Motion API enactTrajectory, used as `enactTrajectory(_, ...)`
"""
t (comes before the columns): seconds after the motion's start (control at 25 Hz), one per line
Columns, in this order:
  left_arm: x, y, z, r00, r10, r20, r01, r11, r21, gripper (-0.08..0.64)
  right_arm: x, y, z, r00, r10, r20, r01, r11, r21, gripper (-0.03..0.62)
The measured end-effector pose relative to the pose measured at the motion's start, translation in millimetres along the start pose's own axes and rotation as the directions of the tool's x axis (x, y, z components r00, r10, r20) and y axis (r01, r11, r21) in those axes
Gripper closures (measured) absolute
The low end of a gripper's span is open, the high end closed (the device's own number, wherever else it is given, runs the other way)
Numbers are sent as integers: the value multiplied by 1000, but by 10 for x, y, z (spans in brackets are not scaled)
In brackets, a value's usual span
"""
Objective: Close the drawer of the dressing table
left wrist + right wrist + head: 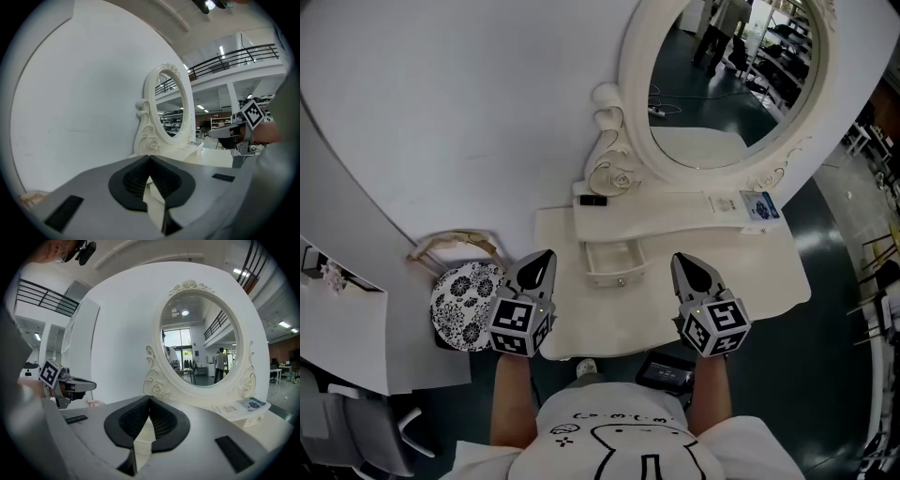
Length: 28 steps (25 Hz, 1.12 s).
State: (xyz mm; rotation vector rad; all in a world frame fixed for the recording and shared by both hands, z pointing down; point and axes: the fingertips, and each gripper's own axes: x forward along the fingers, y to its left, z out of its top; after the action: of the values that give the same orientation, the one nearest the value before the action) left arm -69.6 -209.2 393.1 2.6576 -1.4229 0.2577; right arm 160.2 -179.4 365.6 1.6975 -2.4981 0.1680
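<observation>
Drawer (614, 262) standing open under the low shelf (675, 217) of the dressing table (750, 272), ahead of both claws and between them. Small knob (620, 279) on its front, facing the claws. Left claw (546, 258) just left of the drawer, right claw (680, 262) just right of it, both over the cream worktop and apart from the drawer. Left claw's jaws pressed together, nothing between them. Same with the right claw: tips meeting, nothing held.

Beyond the claws, at the back of the worktop, an oval mirror (727, 80) in a carved cream frame with rose scrolls at its foot. Small black object (593, 200) on the shelf ahead of the left claw. Printed leaflet (759, 205) on the shelf, ahead and to the right of the right claw.

Plain white wall (441, 94) behind, curving off to the left of the left claw. Round seat (464, 305) with a black-and-white flower pattern just left of the left claw, beside the worktop. Dark glossy floor (834, 375) right of the right claw.

In the left gripper view, a tall hall with a railed upper gallery (234, 58) and strip lights (221, 50). In the right gripper view, a standing person (220, 364) reflected in the mirror.
</observation>
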Motion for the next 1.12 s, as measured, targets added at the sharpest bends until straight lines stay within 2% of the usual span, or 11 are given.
enactTrajectory(0.36, 210, 80, -100, 999, -32, -28, 31, 999, -21, 548, 317, -99, -101, 997, 35, -69, -37, 999, -34, 566)
enactTrajectory(0.44, 239, 83, -138, 998, -36, -47, 35, 999, -25, 465, 372, -118, -141, 995, 46, -88, -49, 998, -35, 538)
enactTrajectory(0.56, 292, 73, -191, 997, -39, -72, 37, 999, -27, 446, 461, -156, -213, 991, 70, -116, -74, 997, -34, 498)
enactTrajectory(0.72, 358, 46, -244, 994, -47, -96, 43, 998, -39, 420, 552, -183, -287, 980, 130, -151, -136, 990, -32, 483)
enactTrajectory(0.88, 425, -83, -312, 987, -97, -132, 93, 995, -37, 420, 609, -186, -415, 950, 225, -217, -235, 972, -23, 482)
enactTrajectory(1.12, 536, -237, -522, 973, -120, -199, 110, 992, -60, 420, 641, -171, -666, 892, 331, -309, -355, 935, -21, 482)
